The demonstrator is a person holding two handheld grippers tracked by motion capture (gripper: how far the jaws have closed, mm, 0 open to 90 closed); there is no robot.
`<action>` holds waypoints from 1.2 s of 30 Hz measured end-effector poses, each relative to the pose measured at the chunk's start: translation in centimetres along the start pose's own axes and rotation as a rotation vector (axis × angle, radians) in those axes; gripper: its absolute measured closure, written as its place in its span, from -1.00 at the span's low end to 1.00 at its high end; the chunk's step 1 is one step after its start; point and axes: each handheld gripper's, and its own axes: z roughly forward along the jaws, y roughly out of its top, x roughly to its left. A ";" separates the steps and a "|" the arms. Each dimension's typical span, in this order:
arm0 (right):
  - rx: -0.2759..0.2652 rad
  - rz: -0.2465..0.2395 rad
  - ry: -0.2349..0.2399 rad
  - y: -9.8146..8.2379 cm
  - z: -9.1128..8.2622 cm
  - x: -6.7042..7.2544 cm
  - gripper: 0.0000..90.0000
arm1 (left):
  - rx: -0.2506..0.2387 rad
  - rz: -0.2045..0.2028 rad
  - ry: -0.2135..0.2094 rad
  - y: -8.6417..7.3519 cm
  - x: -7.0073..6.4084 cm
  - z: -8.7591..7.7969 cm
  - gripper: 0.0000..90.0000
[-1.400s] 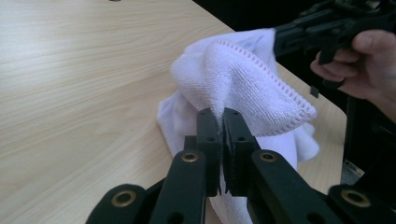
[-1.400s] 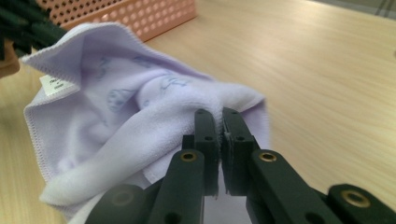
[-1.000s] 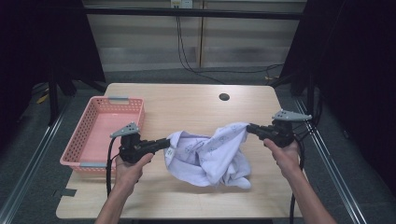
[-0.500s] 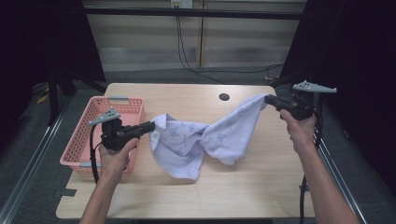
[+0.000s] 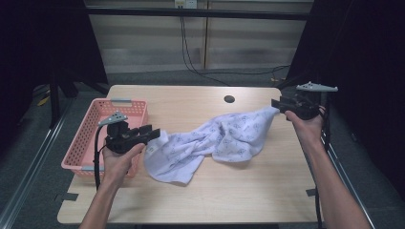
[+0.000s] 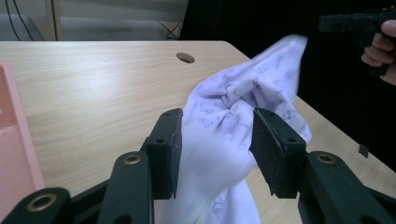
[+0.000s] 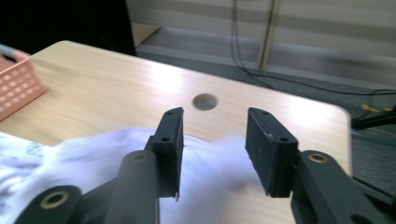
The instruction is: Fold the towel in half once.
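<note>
A white cloth with a small blue print (image 5: 215, 140) lies stretched and bunched across the middle of the wooden table (image 5: 191, 195). My left gripper (image 5: 154, 132) is at its left end, next to the basket. In the left gripper view the jaws (image 6: 217, 123) stand wide apart with the blurred cloth (image 6: 233, 116) hanging loose between them. My right gripper (image 5: 275, 103) hovers at the cloth's raised right corner near the table's right edge. Its jaws (image 7: 215, 123) are open, and the blurred cloth (image 7: 93, 154) sits below and behind them.
A pink plastic basket (image 5: 88, 138) stands at the table's left edge, just beside my left hand. A round cable hole (image 5: 229, 99) is in the table's far middle. Dark curtains and floor cables lie beyond the table.
Both hands have pulled further apart and lower, spreading the cloth down onto the table. Both grippers' jaws now stand apart, and the cloth is blurred as it slips from them.
</note>
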 end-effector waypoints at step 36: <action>0.265 -0.081 0.243 -12.8 6.5 7.4 0.74 | 0.477 0.191 -0.230 -10.5 -4.9 9.8 0.88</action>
